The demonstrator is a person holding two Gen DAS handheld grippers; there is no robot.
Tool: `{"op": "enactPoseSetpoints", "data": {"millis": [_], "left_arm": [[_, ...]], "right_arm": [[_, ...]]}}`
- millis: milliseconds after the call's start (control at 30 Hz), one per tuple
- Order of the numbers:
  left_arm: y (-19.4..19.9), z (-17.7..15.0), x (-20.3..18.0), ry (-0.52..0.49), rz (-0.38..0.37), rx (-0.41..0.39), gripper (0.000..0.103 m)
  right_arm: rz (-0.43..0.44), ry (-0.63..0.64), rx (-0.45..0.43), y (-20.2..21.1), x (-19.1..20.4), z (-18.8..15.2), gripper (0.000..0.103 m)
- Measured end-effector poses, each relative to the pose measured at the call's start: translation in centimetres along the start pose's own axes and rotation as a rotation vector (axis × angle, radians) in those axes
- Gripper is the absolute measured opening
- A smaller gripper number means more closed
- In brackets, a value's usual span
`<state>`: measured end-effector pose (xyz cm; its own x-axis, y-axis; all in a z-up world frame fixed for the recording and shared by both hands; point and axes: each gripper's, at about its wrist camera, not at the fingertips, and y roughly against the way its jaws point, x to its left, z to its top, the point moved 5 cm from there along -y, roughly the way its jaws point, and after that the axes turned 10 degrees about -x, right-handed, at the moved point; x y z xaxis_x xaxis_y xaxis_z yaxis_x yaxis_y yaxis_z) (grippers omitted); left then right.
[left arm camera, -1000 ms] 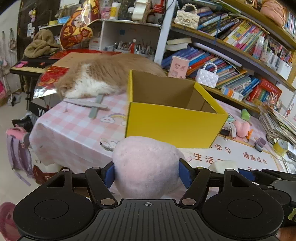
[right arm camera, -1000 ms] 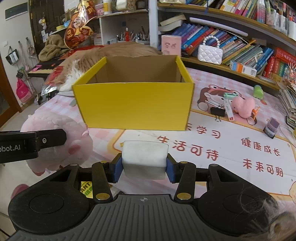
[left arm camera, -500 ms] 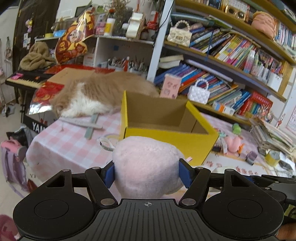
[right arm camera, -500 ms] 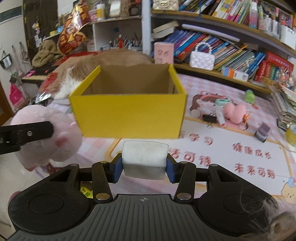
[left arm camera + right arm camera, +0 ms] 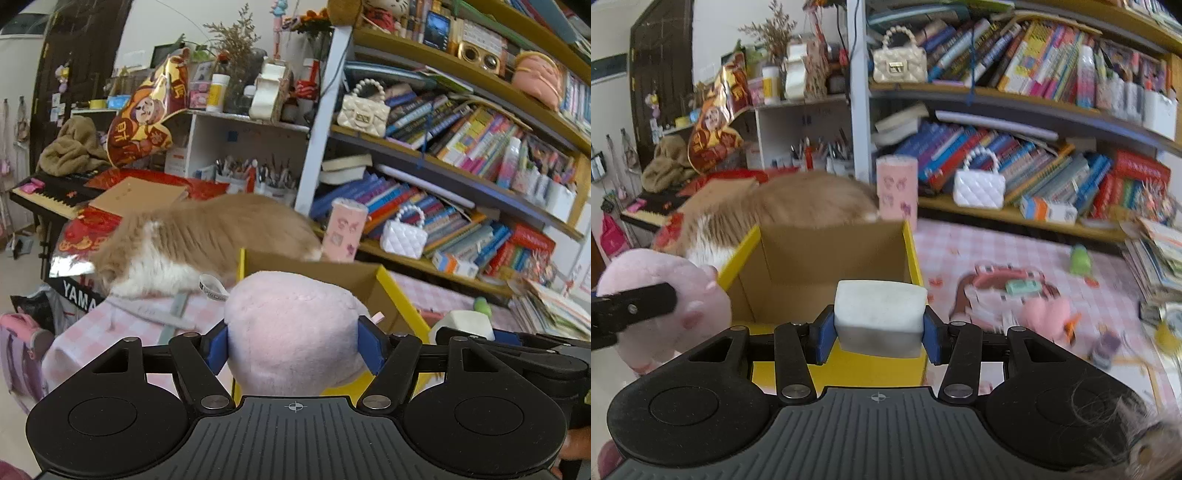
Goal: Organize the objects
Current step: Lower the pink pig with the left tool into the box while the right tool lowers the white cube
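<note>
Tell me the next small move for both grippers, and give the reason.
Probably carry both forward until they hang over the open yellow cardboard box, then release. The left gripper is shut on the pink plush toy, the right gripper on the white rectangular block; both sit near the box's front rim.

- The pink plush toy is soft, matt, short-piled cloth.
- The white block looks smooth and matt, like foam or rubber.
- The yellow box is cardboard: smooth yellow outside, raw brown matt inside.
- The gripper pads are blue, matt plastic or rubber.
- The tablecloth is checked pink, smooth.
</note>
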<state>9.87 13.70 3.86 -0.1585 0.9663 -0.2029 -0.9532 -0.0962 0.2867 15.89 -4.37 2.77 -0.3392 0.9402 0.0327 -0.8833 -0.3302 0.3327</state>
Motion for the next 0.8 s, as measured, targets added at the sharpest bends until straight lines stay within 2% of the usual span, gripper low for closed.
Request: {"op": "enactPoseSetpoints", "data": {"millis": [200, 433, 600, 800], "left_arm": [[-3.0, 0.9, -0.9, -0.023, 0.014, -0.013, 0.070], [-6.8, 0.7, -1.4, -0.022, 0.051, 0.017, 0.070], [-9.1, 0.0, -1.5, -0.038, 0.079, 0.060, 0.071], [-11.4, -0.8, -1.3, -0.073, 0.112, 0.115, 0.071]], "right_arm": [[0.038, 0.058, -0.036, -3.1, 0.2, 1.9, 0.044], [0.094, 0.130, -0.034, -7.0, 0.0, 2.5, 0.044], [0.140, 0.194, -0.012, -9.7, 0.3, 2.0, 0.044], [0.184, 0.238, 0.057, -12.6, 0.4, 0.3, 0.044]]}}
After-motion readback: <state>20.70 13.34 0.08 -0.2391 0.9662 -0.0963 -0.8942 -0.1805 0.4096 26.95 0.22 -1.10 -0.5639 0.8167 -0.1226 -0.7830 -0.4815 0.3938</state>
